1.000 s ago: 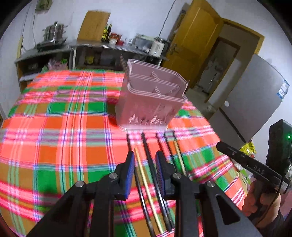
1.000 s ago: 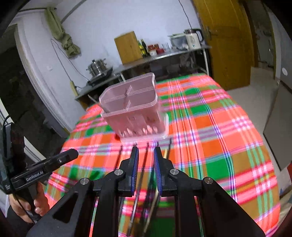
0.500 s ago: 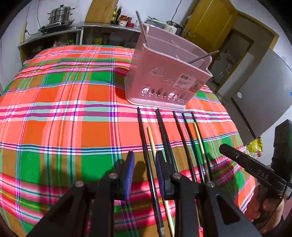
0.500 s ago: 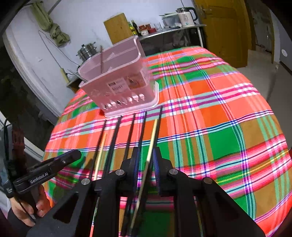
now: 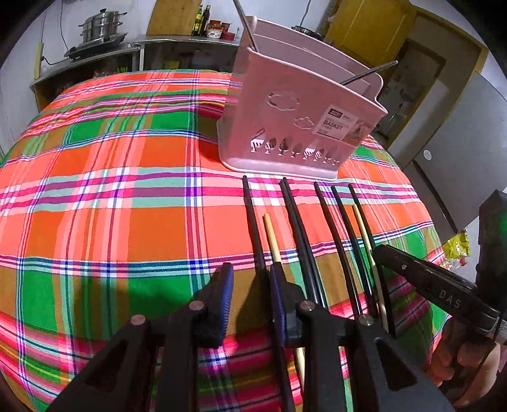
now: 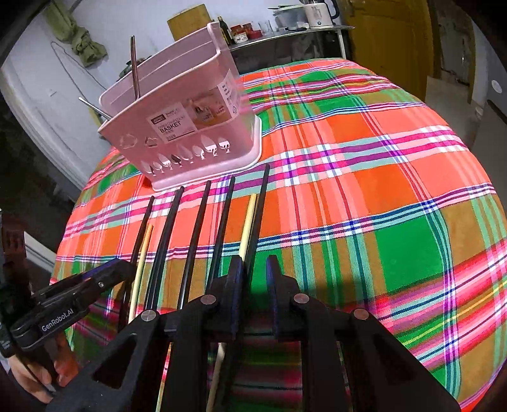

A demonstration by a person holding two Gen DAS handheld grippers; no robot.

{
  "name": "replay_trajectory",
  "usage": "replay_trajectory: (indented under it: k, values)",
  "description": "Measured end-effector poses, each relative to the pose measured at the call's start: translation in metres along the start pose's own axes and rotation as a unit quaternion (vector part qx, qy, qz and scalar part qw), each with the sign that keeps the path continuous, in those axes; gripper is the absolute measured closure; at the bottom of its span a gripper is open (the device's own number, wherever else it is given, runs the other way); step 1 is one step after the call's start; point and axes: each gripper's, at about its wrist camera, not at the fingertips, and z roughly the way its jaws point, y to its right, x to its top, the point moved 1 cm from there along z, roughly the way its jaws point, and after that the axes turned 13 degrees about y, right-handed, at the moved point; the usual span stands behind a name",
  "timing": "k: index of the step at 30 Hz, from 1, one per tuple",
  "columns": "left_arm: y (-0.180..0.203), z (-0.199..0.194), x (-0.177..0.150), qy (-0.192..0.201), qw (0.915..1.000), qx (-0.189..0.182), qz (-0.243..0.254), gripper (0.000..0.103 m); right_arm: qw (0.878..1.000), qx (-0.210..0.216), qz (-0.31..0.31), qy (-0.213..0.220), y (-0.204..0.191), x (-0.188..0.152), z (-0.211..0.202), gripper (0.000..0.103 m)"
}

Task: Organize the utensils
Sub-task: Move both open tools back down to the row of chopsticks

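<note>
A pink utensil basket [image 5: 298, 117] stands on the plaid tablecloth and also shows in the right wrist view [image 6: 187, 126], with metal utensils sticking out. Several black chopsticks [image 5: 301, 228] and two wooden ones [image 5: 272, 237] lie in a row before it. My left gripper [image 5: 250, 285] is open, low over the leftmost black chopstick [image 5: 253, 222], which runs between its fingers. My right gripper [image 6: 253, 279] is open, low over the rightmost black chopstick [image 6: 258, 215], beside a wooden chopstick [image 6: 247, 222].
The tablecloth [image 5: 111, 190] covers a round table that drops off at the edges. A shelf with a pot [image 5: 98, 28] and bottles stands behind. A yellow door [image 5: 364, 25] and a grey cabinet [image 5: 459, 133] are at the right.
Both grippers have dropped lower and closer to the table. Each now straddles an outer black chopstick. The basket looms larger in both views.
</note>
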Motion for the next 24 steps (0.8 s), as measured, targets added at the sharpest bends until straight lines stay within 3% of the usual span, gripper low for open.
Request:
replay_trajectory:
  k: [11, 17, 24]
  values:
    - [0.011, -0.002, -0.004, 0.010, 0.9982, 0.041, 0.043, 0.081, 0.999, -0.024, -0.028, -0.007, -0.005, -0.001, 0.000, 0.091]
    - [0.002, -0.006, -0.003, 0.008, 0.9984, 0.049, 0.028, 0.086, 0.999, -0.034, -0.026, -0.011, -0.003, 0.000, -0.001, 0.091]
    - [-0.011, 0.001, 0.007, -0.006, 0.9996, 0.027, 0.001, 0.086, 0.999, -0.035, -0.001, -0.015, 0.004, 0.009, 0.003, 0.091]
